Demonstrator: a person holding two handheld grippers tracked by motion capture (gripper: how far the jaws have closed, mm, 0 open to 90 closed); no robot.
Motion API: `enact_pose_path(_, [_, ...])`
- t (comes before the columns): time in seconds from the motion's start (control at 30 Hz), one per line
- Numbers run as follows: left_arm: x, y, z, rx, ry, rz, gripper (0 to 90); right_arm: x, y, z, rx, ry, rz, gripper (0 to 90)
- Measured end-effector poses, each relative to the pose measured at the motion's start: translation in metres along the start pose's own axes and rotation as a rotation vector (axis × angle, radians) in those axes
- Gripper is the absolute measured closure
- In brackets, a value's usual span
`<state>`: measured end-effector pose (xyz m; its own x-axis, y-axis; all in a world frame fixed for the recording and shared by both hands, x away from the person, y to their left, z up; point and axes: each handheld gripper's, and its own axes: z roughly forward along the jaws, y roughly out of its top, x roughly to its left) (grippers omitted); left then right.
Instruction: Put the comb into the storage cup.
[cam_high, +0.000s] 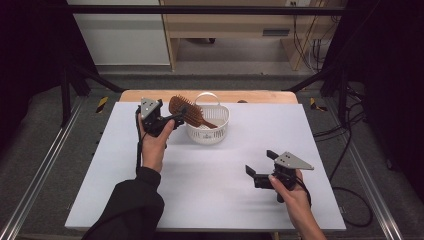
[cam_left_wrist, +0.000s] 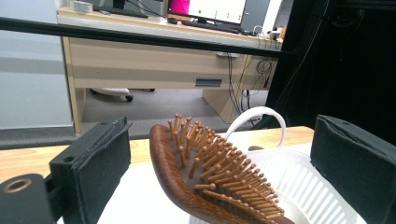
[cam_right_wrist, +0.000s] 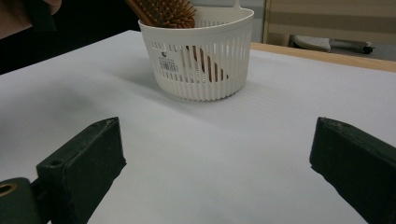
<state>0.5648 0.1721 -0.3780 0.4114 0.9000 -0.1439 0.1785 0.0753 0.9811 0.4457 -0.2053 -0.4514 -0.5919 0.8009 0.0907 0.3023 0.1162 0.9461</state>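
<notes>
1. A wooden paddle hairbrush (cam_high: 187, 111) leans in a small white plastic basket (cam_high: 208, 131), its handle down inside and its oval head sticking out over the rim toward the left.
2. In the left gripper view the hairbrush (cam_left_wrist: 210, 177) shows a dark brown, grained wooden back with a rounded edge, and rows of lighter wooden pins with small ball tips.
3. The basket (cam_left_wrist: 299, 186) has thin vertical slats, a smooth solid rim and an arched loop handle at its far side; in the right gripper view a barcode label sits on its slatted wall (cam_right_wrist: 205, 70), and the brush handle shows through the slats.
4. The left gripper (cam_high: 172, 120) is held just beside the brush head, at the basket's left. Its blocky black jaws stand wide apart on either side of the head without touching it.
5. The right gripper (cam_high: 260, 164) hovers low over the near right part of the table, well apart from the basket. Its matte black jaws are spread wide with nothing between them, pointing toward the basket.
6. The table (cam_high: 215, 200) carries a smooth, pale white sheet; a strip of light wood shows along its far edge.
7. A grey three-cornered plate tops each gripper, and a dark sleeve (cam_high: 132, 205) covers the left forearm.
</notes>
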Motion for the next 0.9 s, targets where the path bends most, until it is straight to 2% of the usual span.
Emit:
enact_pose_path(0.33, [-0.005,0.001,-0.010,0.008,-0.007,0.045,3.1,0.000,0.000,0.000,0.001,0.001,0.002,3.3])
enact_pose_path(0.37, [-0.005,0.001,-0.011,0.008,-0.002,0.047,1.1,0.000,0.000,0.000,0.001,0.001,0.002,3.3])
enact_pose_path(0.9, [-0.003,-0.006,-0.027,0.020,-0.024,0.058,1.1,-0.001,0.000,0.000,-0.004,0.015,0.019,3.3])
